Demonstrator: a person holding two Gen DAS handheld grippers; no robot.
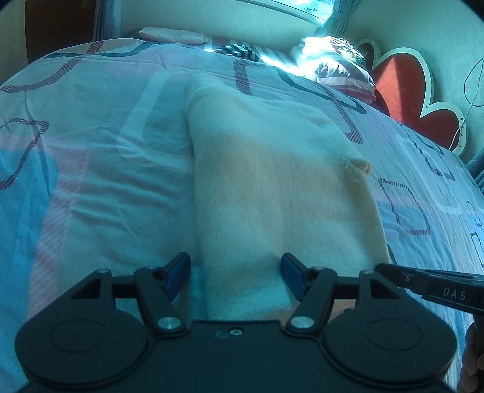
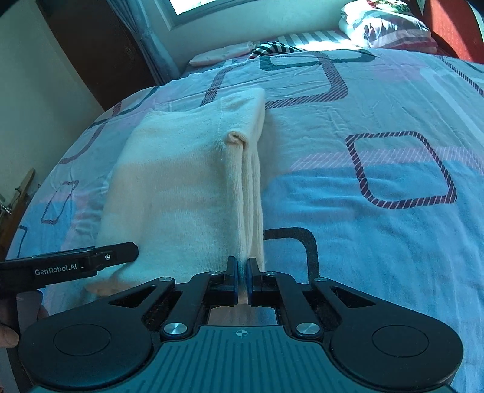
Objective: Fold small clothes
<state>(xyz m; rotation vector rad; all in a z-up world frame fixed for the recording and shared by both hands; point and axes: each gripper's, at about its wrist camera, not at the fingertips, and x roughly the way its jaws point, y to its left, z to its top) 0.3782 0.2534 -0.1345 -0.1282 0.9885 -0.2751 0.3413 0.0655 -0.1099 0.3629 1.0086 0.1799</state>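
Observation:
A cream knit garment [image 1: 272,187] lies folded lengthwise on the bed, running away from me. My left gripper [image 1: 236,278] is open, its blue pads [image 1: 177,276] on either side of the garment's near end. In the right wrist view the same garment [image 2: 181,193] shows with its right edge folded in layers. My right gripper [image 2: 241,279] is shut on the near right edge of the garment, with cloth pinched between the pads. The right gripper's finger [image 1: 423,285] shows at the left view's right edge; the left gripper's finger [image 2: 75,263] shows at the right view's left.
The bed has a pink and blue patterned quilt [image 2: 378,151]. Pillows [image 2: 390,27] and a striped cloth [image 2: 272,48] lie at the far end. A red heart-shaped headboard [image 1: 408,99] stands at the right. A dark wardrobe [image 2: 99,51] stands beyond the bed's left side.

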